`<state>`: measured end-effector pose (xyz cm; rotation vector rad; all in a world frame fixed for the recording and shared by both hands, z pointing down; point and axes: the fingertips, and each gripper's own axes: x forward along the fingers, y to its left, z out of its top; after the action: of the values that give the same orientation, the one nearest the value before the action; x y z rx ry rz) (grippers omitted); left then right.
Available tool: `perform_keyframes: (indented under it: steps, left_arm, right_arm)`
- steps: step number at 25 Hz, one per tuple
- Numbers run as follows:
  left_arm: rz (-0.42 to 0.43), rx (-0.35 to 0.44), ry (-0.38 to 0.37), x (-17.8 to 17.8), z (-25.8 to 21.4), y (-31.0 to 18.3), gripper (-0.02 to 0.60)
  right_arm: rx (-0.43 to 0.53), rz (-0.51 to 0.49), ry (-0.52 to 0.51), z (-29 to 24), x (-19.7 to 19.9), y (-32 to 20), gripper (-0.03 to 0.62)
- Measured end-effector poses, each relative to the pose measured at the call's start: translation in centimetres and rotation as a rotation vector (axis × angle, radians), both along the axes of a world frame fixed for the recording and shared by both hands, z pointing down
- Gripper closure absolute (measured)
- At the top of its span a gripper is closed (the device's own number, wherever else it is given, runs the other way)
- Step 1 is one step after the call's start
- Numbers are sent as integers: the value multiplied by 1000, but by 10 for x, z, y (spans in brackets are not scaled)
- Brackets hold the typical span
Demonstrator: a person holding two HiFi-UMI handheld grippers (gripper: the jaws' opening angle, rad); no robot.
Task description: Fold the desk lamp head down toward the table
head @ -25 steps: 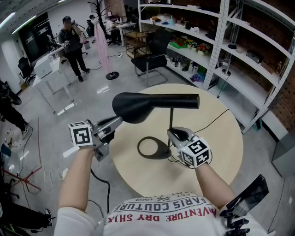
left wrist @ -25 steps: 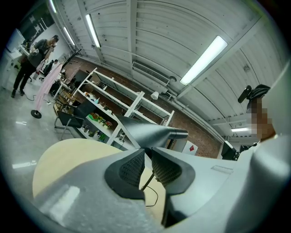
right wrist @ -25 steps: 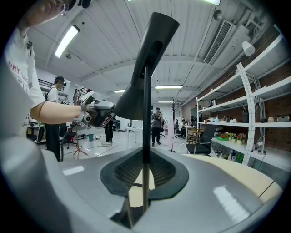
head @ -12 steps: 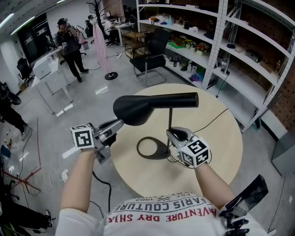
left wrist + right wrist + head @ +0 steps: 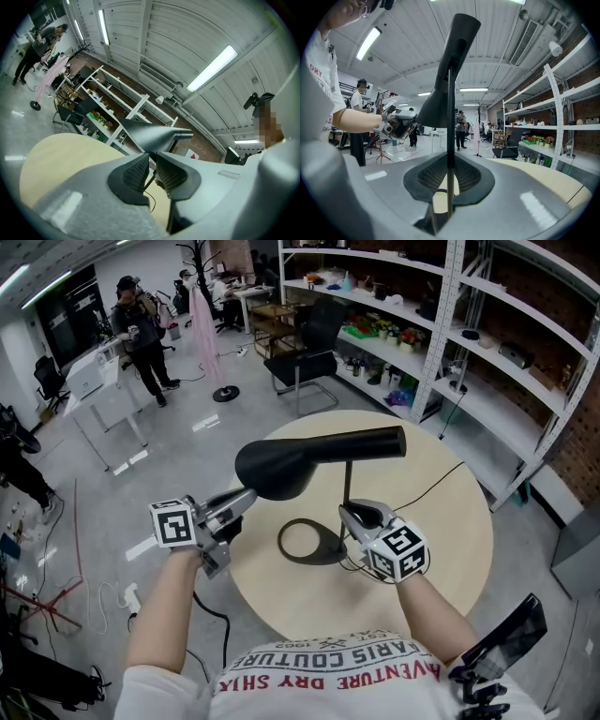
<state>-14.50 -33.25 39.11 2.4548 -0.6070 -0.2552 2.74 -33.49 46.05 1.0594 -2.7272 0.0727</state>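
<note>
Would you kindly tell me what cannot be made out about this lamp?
Head view: black conical lamp head covers its hinge on the thin stem.
Left gripper view: the left claw hides the black ring base.
Head view: the thin black cable leaves the round beige table, plug unseen.

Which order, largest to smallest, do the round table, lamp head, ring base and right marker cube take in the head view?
1. round table
2. lamp head
3. ring base and right marker cube look about alike. The cube sits nearer the camera, so I leave them unranked.
</note>
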Motion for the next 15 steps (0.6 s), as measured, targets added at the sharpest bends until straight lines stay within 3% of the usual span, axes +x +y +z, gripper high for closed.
perform_keyframes:
  steps: [15]
  left_arm:
    - [10,-46,62,5,17,4,525]
  right_arm:
    - [-4,-2,-10,-2,-4,1,549]
